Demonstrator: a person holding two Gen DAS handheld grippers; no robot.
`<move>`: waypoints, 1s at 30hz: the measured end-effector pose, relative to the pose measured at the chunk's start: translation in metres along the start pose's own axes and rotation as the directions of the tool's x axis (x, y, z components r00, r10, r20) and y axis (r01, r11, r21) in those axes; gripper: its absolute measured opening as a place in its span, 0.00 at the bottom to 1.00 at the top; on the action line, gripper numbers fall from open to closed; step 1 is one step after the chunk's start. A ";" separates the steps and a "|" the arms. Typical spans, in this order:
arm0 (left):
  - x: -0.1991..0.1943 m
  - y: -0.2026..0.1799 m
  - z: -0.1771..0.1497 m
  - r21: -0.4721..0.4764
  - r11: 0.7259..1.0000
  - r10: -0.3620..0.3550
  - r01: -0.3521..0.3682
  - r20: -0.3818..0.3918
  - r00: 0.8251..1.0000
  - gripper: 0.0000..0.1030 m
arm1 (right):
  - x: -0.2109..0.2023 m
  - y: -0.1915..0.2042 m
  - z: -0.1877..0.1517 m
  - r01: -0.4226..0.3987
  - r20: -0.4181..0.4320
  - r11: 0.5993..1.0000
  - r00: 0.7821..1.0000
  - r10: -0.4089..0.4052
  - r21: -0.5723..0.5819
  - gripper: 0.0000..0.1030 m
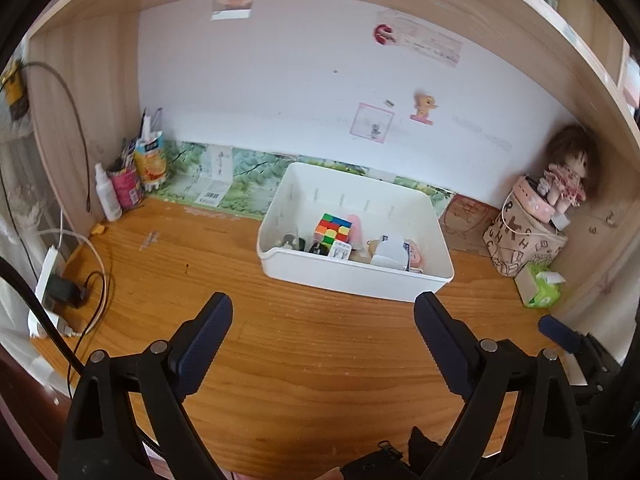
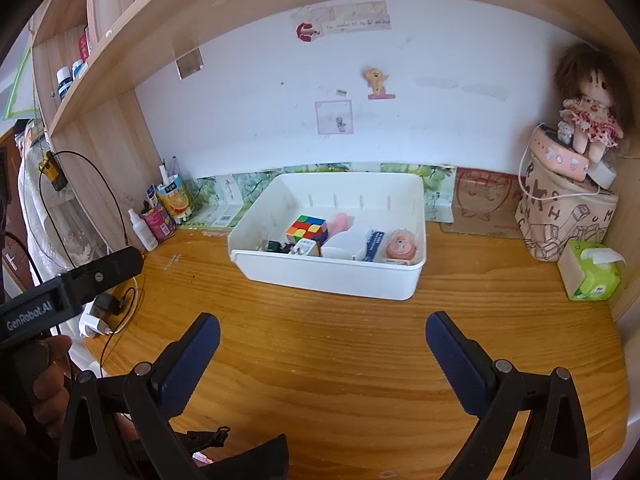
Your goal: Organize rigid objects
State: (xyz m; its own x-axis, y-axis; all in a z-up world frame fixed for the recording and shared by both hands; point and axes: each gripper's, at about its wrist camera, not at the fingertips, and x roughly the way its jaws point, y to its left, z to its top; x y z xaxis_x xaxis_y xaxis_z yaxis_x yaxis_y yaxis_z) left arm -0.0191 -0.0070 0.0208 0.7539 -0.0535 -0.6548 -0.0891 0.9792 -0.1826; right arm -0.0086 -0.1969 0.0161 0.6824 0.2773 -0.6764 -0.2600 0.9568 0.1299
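Above the table (image 2: 340,360), left gripper (image 1: 323,312) and right gripper (image 2: 323,330) both gape empty; white bin (image 2: 332,276) with Rubik's cube (image 2: 307,231) at twelve o'clock.

Left hand-held gripper (image 1: 323,308): jaws spread wide, nothing between the dark-blue pads, tilted downward, body also seen at the left edge of the right wrist view | Right hand-held gripper (image 2: 323,326): jaws spread wide, empty, tilted downward | Left hand (image 2: 42,376): fingers wrapped round its gripper's handle
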 end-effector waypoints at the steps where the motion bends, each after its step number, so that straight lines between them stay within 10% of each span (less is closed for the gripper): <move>1: 0.001 -0.002 0.001 0.005 1.000 -0.006 0.006 0.001 1.000 0.91 | -0.001 -0.002 0.001 0.004 0.004 1.000 1.000 -0.004 0.001 1.00; 30: 0.014 -0.029 0.014 0.069 0.995 0.065 -0.068 0.056 0.996 0.98 | -0.027 -0.016 0.013 0.101 0.155 0.995 0.982 -0.103 0.022 1.00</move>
State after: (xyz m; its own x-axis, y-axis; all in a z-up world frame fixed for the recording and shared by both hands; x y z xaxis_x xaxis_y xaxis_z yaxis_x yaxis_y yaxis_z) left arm 0.0037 -0.0334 0.0273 0.7816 0.0209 -0.6235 -0.0955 0.9917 -0.0864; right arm -0.0138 -0.2188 0.0415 0.8032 0.1872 -0.5655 -0.1745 0.9816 0.0770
